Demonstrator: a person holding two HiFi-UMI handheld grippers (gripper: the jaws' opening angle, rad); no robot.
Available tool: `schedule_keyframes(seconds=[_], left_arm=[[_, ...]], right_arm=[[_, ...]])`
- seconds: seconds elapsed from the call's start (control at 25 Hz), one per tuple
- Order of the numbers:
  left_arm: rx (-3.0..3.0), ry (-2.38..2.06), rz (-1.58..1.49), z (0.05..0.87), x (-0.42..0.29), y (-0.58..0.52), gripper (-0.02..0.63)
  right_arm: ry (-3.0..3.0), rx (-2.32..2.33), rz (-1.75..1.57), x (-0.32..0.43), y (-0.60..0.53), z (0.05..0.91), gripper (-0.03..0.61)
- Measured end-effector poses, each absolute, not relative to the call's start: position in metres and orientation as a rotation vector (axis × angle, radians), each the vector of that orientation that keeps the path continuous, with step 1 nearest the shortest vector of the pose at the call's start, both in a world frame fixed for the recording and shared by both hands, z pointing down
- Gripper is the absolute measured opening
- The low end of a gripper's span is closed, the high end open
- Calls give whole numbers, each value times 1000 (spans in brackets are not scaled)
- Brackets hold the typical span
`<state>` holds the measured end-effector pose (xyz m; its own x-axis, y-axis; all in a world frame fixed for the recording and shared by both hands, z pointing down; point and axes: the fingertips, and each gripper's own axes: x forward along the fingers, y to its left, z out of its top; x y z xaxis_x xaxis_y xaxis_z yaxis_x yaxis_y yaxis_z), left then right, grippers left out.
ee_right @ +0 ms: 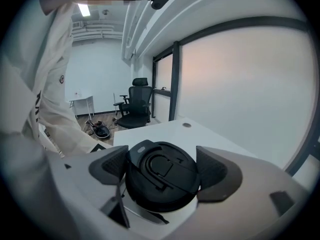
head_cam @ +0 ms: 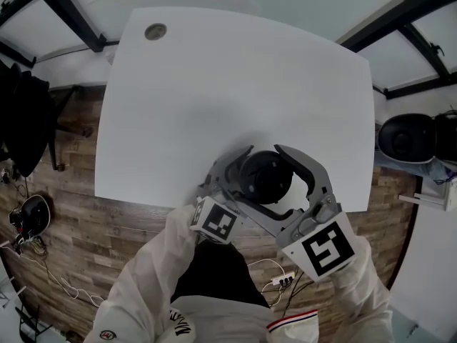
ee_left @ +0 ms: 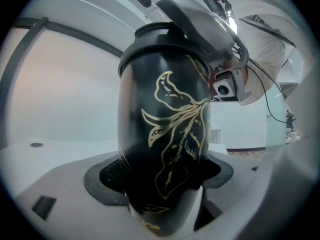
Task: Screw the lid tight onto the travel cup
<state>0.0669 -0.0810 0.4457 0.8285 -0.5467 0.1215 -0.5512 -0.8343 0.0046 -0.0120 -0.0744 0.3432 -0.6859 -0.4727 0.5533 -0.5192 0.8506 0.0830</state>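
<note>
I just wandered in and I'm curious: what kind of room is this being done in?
Probably an office or lab workroom: a white rectangular table with a round cable port, a black swivel office chair, and frosted glass wall panels in dark frames.

Left gripper (ee_left: 161, 176) clamps cup (ee_left: 162, 89), right gripper (ee_right: 162, 170) lid (ee_right: 161, 186)
</note>
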Motion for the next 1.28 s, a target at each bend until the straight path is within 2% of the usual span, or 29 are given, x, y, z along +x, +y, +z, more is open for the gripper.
schedule_keyframes(seconds=[0.44, 1.0, 1.12, 1.28], left_arm=[[2971, -844, 171, 446, 65, -80, 402], [3095, -207, 195, 450, 73, -61, 402], [3095, -284, 233, 451, 73, -66, 402], [3068, -531, 215, 451, 74, -70, 402]], right_arm=[[-2803, 784, 211, -10, -75, 327, 423], [-2982, 267, 135, -19, -66, 342, 459], [-3014, 460, 142, -17, -75, 337, 459], [-2934, 998, 144, -6, -85, 336, 459]])
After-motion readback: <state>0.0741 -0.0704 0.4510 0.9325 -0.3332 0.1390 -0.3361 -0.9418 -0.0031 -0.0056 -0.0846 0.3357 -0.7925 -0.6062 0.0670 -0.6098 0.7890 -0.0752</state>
